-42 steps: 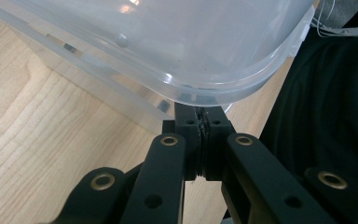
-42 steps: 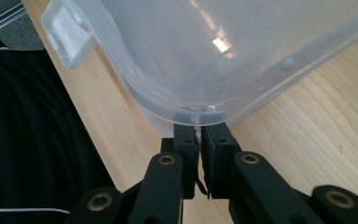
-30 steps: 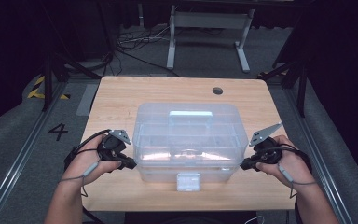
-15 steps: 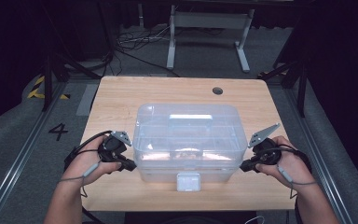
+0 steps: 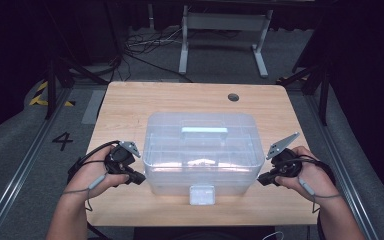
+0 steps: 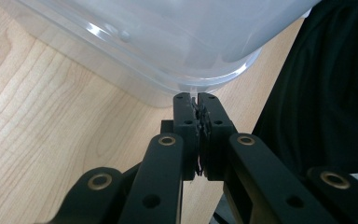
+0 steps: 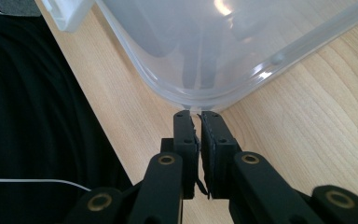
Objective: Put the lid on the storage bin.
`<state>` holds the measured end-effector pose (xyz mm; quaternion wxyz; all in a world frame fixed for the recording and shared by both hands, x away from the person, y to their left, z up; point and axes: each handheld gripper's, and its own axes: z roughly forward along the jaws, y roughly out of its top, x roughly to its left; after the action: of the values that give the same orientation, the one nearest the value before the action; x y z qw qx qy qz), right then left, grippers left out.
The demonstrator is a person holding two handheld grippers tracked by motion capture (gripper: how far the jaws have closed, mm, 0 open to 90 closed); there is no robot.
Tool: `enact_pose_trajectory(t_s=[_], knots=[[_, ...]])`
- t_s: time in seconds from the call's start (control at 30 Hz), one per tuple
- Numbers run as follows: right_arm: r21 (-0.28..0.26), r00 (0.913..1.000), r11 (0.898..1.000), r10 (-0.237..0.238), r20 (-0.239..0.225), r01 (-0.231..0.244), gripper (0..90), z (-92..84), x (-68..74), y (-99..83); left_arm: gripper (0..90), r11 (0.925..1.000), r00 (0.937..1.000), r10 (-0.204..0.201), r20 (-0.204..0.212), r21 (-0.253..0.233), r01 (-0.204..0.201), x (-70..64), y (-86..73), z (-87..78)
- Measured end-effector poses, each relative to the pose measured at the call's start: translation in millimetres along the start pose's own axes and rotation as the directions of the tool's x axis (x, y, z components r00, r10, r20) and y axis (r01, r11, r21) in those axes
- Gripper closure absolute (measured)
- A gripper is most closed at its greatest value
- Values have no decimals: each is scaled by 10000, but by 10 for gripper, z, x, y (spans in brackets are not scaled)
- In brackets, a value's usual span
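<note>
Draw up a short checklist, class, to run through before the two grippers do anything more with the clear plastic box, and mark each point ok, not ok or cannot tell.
1. Left gripper jaws closed on the rim of the clear plastic box at its left end: ok.
2. Right gripper jaws closed at the rim on the right end: ok; whether they pinch it, cannot tell.
3. Both grippers level with each other across the box, seen from the high view: ok.
4. Box resting flat on the wooden table: ok.
5. White front latch fastened: cannot tell.
6. Lid handle lying flat on top: ok.
</note>
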<state>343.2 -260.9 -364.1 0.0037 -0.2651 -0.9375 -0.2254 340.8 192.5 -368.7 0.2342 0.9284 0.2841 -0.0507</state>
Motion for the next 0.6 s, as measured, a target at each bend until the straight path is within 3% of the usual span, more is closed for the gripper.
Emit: enact_pose_trajectory(t_s=[0.1,0.23,0.33,0.47,0.6], knots=[[-136,10000,9999,40,-61,-41,866,-17,-7,-9,861,10000,10000,-52,-31,-56,52,9,-12,-10],[-458,9999,9989,62,-103,-67,872,-85,-16,-18,858,9983,9997,-236,-42,-530,233,17,-46,-69],[-557,9999,9984,62,-84,-67,872,-123,-24,-13,852,9927,9995,-325,-58,-1162,316,15,-72,-137],[-902,9999,9959,7,-108,-17,870,-198,-43,-11,860,9805,9992,-395,-57,-1931,376,2,-93,-232],[-1353,10000,9908,46,3,-45,872,-286,-71,-20,864,9622,9965,-803,-229,-2629,714,24,-122,-295]])
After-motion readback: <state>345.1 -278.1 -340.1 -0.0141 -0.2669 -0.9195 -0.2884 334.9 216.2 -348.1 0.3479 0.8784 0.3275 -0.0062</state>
